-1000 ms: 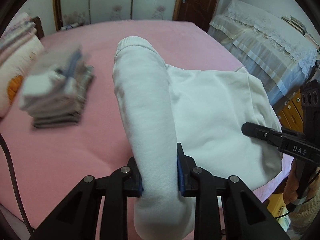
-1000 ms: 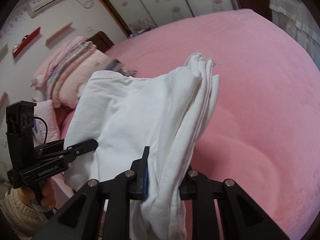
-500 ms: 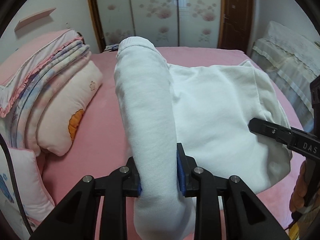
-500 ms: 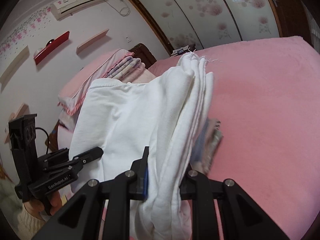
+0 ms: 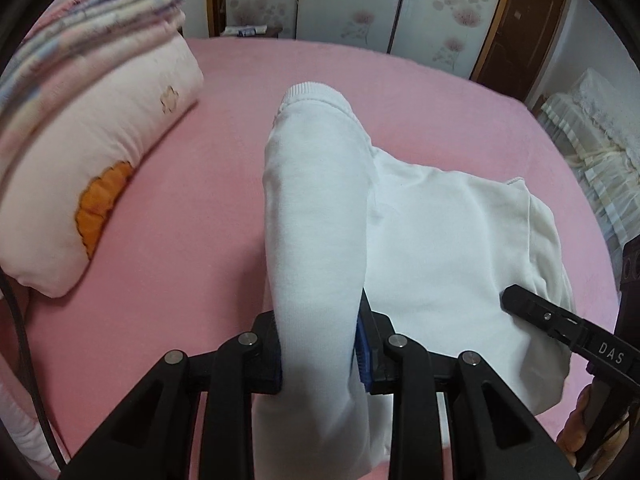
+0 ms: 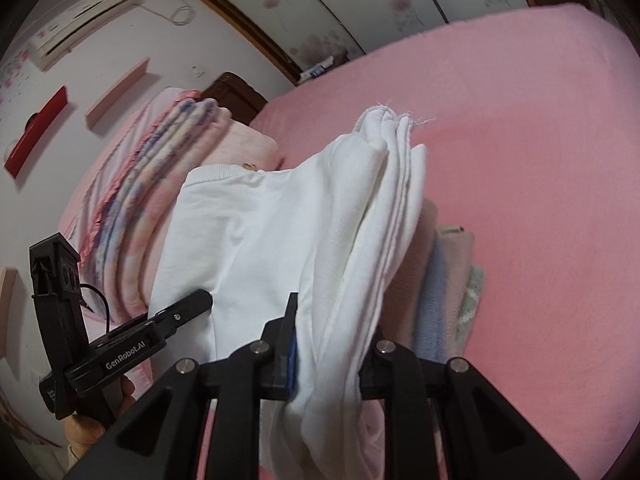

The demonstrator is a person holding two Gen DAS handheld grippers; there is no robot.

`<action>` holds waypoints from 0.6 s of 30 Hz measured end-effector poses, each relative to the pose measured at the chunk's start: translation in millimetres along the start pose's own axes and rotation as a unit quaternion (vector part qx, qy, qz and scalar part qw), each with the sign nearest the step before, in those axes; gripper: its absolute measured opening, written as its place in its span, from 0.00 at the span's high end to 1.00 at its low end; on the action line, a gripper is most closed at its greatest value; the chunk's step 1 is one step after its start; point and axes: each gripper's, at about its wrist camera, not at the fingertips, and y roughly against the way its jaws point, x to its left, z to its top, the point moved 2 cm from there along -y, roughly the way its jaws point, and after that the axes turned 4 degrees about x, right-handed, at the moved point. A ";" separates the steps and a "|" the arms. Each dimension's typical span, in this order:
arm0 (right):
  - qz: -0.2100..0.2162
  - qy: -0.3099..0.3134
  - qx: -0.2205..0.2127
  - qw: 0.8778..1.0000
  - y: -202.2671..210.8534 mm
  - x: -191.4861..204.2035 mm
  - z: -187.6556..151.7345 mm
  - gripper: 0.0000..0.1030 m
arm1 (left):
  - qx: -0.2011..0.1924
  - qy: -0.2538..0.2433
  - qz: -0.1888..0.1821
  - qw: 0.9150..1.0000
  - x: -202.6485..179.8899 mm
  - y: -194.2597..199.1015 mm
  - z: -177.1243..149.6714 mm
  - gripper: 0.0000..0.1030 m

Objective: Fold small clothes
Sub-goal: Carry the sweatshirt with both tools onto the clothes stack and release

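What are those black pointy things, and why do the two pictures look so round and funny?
They are tongs that a person holds, one in each hand. A little round-eyed camera sits on each, so one picture looks along the left tongs and one along the right tongs. Both pinch the same white garment and hold it above a pink bed. On the bed lie a pillow and a small stack of folded clothes.
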 end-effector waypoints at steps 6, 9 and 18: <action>0.012 -0.006 0.003 1.000 -9.2 -28.4 -16.6 0.82 | 0.002 0.032 -0.028 0.999 17.2 -18.8 -3.6 0.35; 0.017 0.007 -0.001 1.000 -10.7 -28.9 -20.8 0.80 | -0.004 0.057 -0.029 0.998 36.5 -24.4 -9.6 0.17; 0.022 0.041 -0.015 0.999 -10.3 -22.9 -26.3 0.77 | -0.056 0.039 -0.018 0.998 40.9 -12.5 -37.1 0.06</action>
